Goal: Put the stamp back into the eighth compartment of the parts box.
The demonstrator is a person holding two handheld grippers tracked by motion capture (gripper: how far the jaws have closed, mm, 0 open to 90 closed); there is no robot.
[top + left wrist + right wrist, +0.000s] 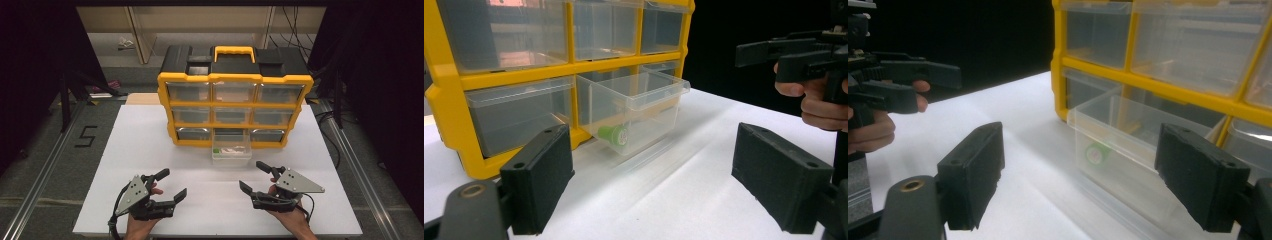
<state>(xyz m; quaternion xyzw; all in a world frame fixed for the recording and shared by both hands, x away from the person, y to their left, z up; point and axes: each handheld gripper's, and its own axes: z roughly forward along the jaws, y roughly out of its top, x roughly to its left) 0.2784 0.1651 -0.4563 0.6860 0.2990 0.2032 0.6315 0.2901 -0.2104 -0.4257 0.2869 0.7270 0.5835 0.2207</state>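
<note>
A yellow-framed plastic organiser cabinet with clear drawers (235, 107) is seen standing at twelve o'clock on the white bench (150, 150). Its bottom middle clear plastic drawer (231, 152) is pulled out, and a small green cylindrical object (614, 136) is seen lying inside. The left hand-held gripper (173, 185) is held at seven o'clock, jaws spread wide and empty. The right hand-held gripper (254, 176) is held at five o'clock, near the drawer, jaws likewise wide apart with nothing between them.
</note>
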